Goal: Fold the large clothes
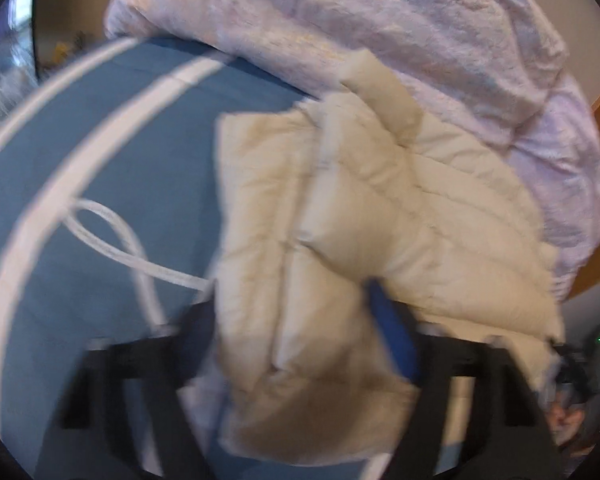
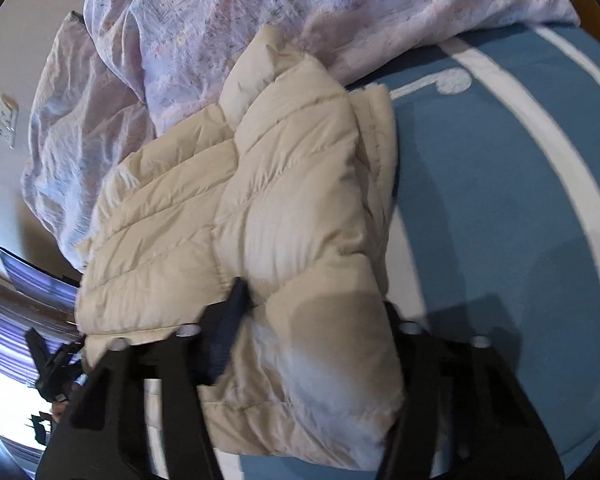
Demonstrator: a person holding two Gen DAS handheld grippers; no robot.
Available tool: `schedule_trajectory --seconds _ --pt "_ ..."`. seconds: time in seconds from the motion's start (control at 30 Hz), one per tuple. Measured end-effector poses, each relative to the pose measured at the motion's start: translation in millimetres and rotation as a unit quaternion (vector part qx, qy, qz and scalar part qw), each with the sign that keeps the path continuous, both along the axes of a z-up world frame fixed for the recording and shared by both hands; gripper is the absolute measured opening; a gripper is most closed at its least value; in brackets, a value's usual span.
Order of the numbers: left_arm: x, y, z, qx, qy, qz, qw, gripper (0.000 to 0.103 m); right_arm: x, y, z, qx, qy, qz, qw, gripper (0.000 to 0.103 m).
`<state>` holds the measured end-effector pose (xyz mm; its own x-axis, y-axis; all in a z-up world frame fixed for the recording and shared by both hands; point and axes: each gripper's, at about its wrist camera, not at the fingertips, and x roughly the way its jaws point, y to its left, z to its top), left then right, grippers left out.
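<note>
Both claws are clamping the cream puffer jacket (image 1: 340,220) at its near edge: the left claw (image 1: 300,340) is pinching a thick wad of padding between a blue-padded finger (image 1: 392,336) and a darker one at the other side, and the right claw (image 2: 312,328) is doing the same at its own corner, one dark finger (image 2: 230,320) pressing into the quilting while the other is sitting almost hidden behind the bulge. The jacket is lying on the bed, on a blue sheet (image 2: 500,200) with broad white curved bands, its far edge pushing up against a rumpled lilac duvet (image 2: 200,40). It is already looking doubled over, with a sleeve or panel lying across the body, so the folding seems to be well along and the work in hand is probably another fold or a squaring-up of the bundle. The next move is likely calling for both claws to be lifting and carrying the edge together, evenly, since the filling is springy and the smooth, slippery shell is apt to slide or puff open. The quilted channels are forming soft ridges; the duvet is thin, crinkled and faintly printed. The left wrist view is blurring with motion.
</note>
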<state>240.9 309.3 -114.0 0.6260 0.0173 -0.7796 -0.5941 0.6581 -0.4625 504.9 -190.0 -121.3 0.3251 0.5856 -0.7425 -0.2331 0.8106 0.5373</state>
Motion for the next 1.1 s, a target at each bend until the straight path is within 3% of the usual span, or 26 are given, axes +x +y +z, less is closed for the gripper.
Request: schedule_trajectory --seconds 0.03,0.1,0.17,0.43,0.73,0.83,0.9,0.93,1.0,1.1 --pt "0 -2 1 -0.002 -0.003 0.002 1.0 0.045 0 3 1 0.009 0.002 -0.001 1.0 0.034" --pt "-3 -6 7 0.005 -0.014 -0.003 0.9999 0.025 -5 1 5 0.027 0.001 -0.004 1.0 0.023" --pt "-7 -7 14 0.008 -0.025 -0.005 0.9996 0.019 -13 0 12 0.038 -0.001 -0.004 0.999 0.02" --pt "-60 2 39 0.0 -0.051 0.009 0.9987 0.017 -66 3 33 0.065 0.005 0.024 0.998 0.017" --pt "-127 11 28 -0.019 -0.047 0.017 0.9986 0.018 -130 9 27 0.051 0.031 0.057 0.997 0.017" --pt "-133 14 21 -0.031 -0.044 0.022 0.9983 0.024 -139 11 32 -0.001 0.006 0.053 0.999 0.029" --pt "-134 14 19 -0.029 -0.039 0.031 0.9983 0.033 -140 9 41 -0.044 -0.017 0.029 0.998 0.05" --pt "-134 15 17 -0.03 -0.037 0.035 0.9983 0.037 -142 8 46 -0.061 -0.034 0.017 0.997 0.053" --pt "-135 17 14 -0.034 -0.035 0.044 0.9979 0.061 -144 6 60 -0.09 -0.072 -0.007 0.993 0.057" --pt "-132 20 10 -0.037 -0.028 0.054 0.9975 0.071 -148 12 76 -0.104 -0.106 -0.015 0.989 0.057"
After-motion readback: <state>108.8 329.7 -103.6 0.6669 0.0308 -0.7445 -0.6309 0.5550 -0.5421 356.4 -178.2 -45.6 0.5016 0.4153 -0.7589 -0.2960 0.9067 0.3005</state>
